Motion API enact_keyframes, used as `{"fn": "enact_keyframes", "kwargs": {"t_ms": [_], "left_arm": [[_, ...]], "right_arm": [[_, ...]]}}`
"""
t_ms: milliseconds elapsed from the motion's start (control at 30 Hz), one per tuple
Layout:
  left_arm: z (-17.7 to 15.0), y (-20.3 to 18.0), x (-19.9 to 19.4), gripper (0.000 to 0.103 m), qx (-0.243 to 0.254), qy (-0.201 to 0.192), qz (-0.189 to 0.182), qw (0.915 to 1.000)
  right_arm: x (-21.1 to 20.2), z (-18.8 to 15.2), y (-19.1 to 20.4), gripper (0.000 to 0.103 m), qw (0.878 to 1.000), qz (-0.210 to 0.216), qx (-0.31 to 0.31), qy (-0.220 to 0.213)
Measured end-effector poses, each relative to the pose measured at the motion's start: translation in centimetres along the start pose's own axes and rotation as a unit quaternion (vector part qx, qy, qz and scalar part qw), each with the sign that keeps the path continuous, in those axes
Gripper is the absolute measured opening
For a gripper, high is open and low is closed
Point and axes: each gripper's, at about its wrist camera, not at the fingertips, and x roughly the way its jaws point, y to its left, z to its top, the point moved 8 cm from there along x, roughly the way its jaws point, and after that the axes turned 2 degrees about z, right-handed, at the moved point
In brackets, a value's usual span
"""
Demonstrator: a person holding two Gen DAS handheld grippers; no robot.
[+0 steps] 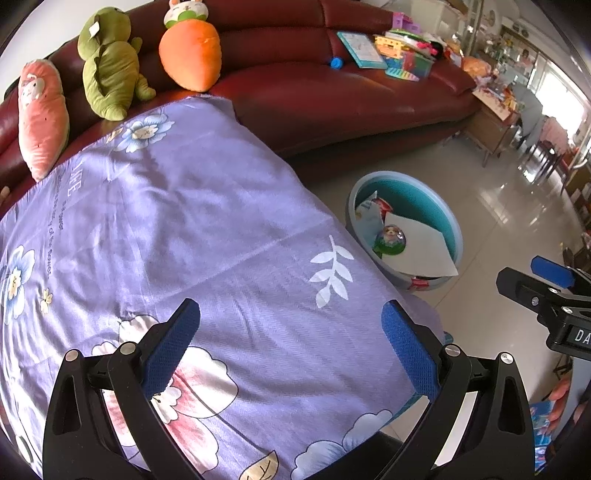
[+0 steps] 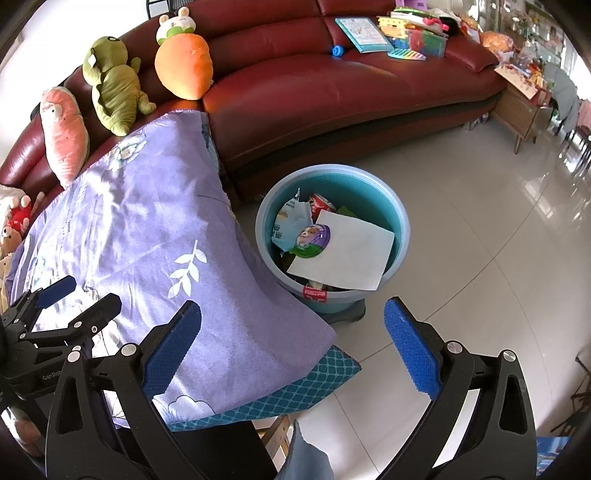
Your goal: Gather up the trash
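Observation:
A blue bin [image 2: 400, 225] [image 1: 456, 236] stands on the tiled floor beside the cloth-covered table. Inside it lie a white sheet of paper [image 2: 351, 254] [image 1: 424, 251], a round lid with a dog picture [image 2: 312, 238] [image 1: 390, 239], a pale snack bag [image 2: 290, 218] and a red can [image 2: 320, 204]. My left gripper [image 1: 291, 347] is open over the purple flowered cloth [image 1: 207, 229], nothing between its fingers. My right gripper [image 2: 293, 347] is open above the cloth's corner and the floor, just short of the bin, holding nothing. Each gripper shows at the edge of the other's view.
A dark red sofa [image 2: 332, 92] runs behind, with plush toys: a carrot [image 2: 183, 66], a green frog [image 2: 114, 86] and a pink one [image 2: 62, 133]. Books and toys [image 2: 402, 31] pile at its right end. A wooden cabinet [image 2: 521, 110] stands at the right.

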Motion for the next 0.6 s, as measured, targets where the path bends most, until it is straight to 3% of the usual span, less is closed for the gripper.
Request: {"fn": "enact_keyframes", "kwargs": {"t_ms": [600], "left_arm": [[-0.6, 0.2, 1.7, 0.099, -0.011, 0.027, -0.002, 0.9996]], "right_arm": [[1.3, -0.1, -0.4, 0.095, 1.000, -0.001, 0.002, 0.011]]}}
